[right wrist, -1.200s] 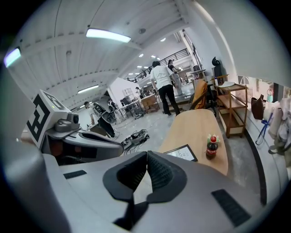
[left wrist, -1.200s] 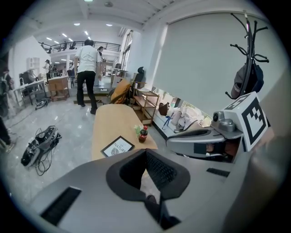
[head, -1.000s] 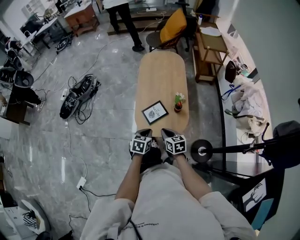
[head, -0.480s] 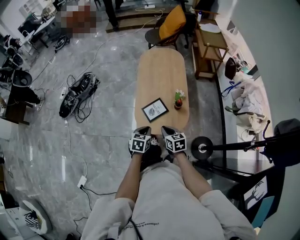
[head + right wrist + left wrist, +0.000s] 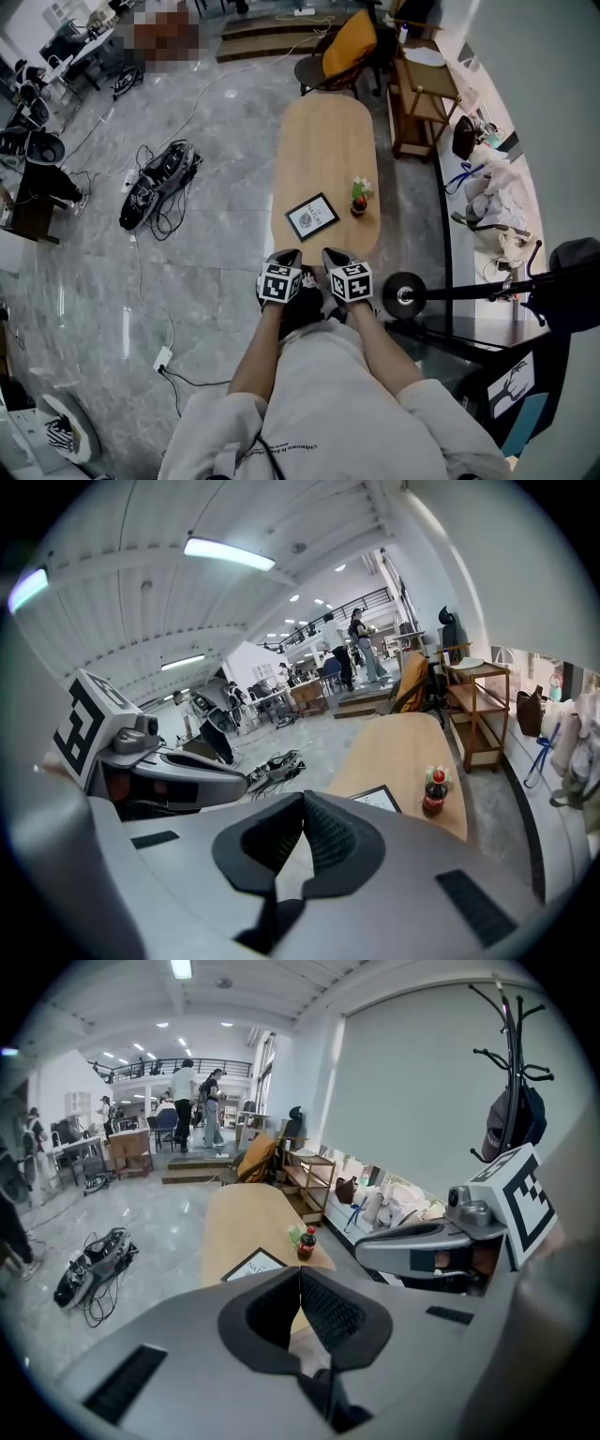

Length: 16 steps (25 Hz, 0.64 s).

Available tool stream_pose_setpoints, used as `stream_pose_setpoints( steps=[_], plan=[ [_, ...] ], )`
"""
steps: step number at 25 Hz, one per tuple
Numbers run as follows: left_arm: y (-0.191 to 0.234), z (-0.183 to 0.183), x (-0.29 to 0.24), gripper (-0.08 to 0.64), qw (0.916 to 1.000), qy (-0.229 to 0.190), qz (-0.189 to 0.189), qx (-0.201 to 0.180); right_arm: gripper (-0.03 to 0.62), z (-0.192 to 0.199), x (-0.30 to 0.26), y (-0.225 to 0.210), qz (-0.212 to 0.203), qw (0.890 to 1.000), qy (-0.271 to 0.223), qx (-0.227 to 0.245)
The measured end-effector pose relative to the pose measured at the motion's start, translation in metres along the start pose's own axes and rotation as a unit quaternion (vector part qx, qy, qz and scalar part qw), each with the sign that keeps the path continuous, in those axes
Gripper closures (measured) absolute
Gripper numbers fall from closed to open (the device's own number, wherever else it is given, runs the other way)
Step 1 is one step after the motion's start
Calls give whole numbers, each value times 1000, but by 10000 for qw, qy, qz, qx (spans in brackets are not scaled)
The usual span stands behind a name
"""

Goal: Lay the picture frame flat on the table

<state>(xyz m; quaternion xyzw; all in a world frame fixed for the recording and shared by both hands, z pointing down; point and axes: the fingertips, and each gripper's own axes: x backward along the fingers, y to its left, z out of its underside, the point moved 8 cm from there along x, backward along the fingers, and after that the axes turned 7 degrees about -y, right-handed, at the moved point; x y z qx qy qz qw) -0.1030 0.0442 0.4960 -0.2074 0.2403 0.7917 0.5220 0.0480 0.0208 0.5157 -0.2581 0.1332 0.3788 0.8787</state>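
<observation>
A black picture frame (image 5: 311,217) with a white print lies face up on the near part of the oval wooden table (image 5: 323,141). Beside it on the right stands a small cola bottle (image 5: 359,202). My left gripper (image 5: 291,255) and right gripper (image 5: 330,255) are held side by side at the table's near end, short of the frame and touching nothing. Both are shut and empty. In the left gripper view the frame (image 5: 253,1265) shows just beyond the shut jaws of the left gripper (image 5: 300,1274). In the right gripper view the frame (image 5: 377,799) lies past the right gripper (image 5: 304,799).
A chair with an orange cushion (image 5: 342,52) stands at the table's far end. A wooden shelf unit (image 5: 417,94) is at the right. A black stand with a round base (image 5: 403,298) is close on my right. Cables and gear (image 5: 155,183) lie on the floor at the left.
Both grippers and the frame have kept their places. The person standing beyond the table's far end has left the head view.
</observation>
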Motion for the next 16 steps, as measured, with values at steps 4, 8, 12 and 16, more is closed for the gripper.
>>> stream_pose_setpoints(
  steps=[4,8,12,16],
  plan=[
    [1,-1,-1,538,9999,-11,-146,26,560,1,2,-4,39,10000,-3,35],
    [2,1,-1,537,9998,-15,-208,54,560,0,3,-5,53,10000,-35,47],
    [0,0,-1,538,9998,-36,-181,44,560,-2,2,-4,28,10000,-38,88],
    [-4,0,-3,537,9998,-34,-170,30,560,-1,5,-5,-10,9999,-48,107]
  ],
)
